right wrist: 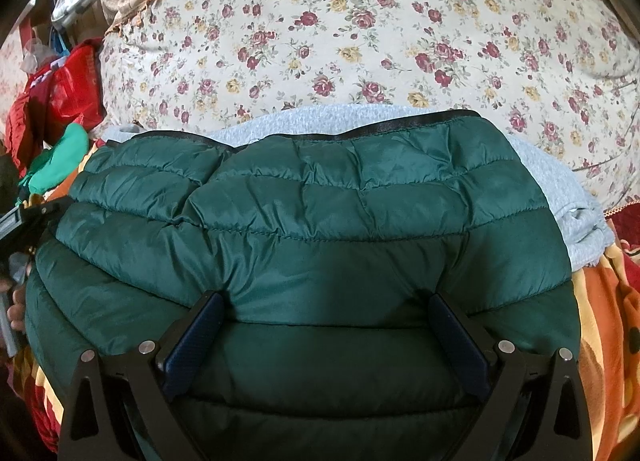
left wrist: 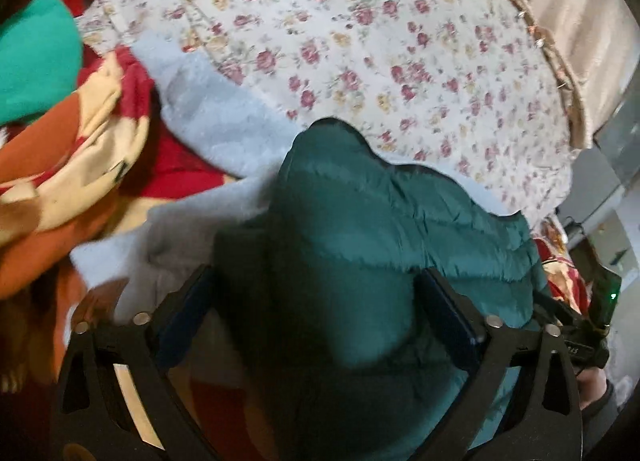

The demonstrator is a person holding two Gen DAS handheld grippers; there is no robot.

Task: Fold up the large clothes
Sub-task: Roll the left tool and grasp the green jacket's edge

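The green puffer jacket (right wrist: 304,221) lies on a light blue garment (right wrist: 560,189), its black edge toward the flowered bed sheet (right wrist: 360,21). Both the left gripper (left wrist: 320,293) and the right gripper (right wrist: 326,313) have wide fingers with jacket fabric between them. Beyond the edge the sheet is bare.

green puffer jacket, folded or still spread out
Folded: the green puffer jacket lies as a compact bundle, one quilted layer doubled over another, atop the light blue fleece.
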